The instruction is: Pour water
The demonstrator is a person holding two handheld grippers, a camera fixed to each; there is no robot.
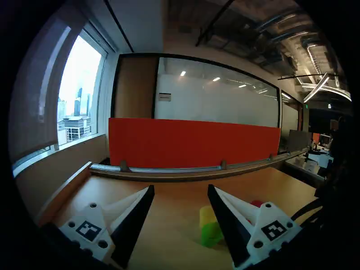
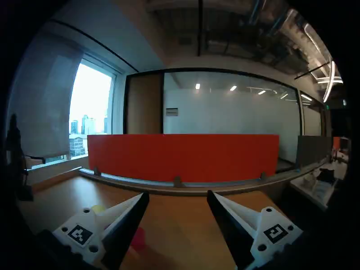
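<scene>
left gripper (image 1: 180, 188) wide open, holding nothing, over the wooden desk (image 1: 171, 225). yellow cup (image 1: 207, 215) and green cup (image 1: 210, 234) on the desk, touching, just beside its right finger; red cup (image 1: 256, 203) partly hidden behind that finger. right gripper (image 2: 177, 193) also wide open and empty, with a blurred red shape low by its left finger

Looks out from the left tongs (image 1: 180, 188), low over the table (image 1: 171, 225), forward along the fingers. Faces the red screen (image 1: 193, 141) at the far edge on a slant, with the window (image 1: 78, 99) at far left. Looks out from the right tongs (image 2: 177, 193) just as low and near the table (image 2: 180, 234), and meets the red screen (image 2: 180, 157) more squarely. Shares tabletop, red screen, window (image 2: 90, 117) and the glass wall (image 2: 229, 110) beyond across both views.
</scene>
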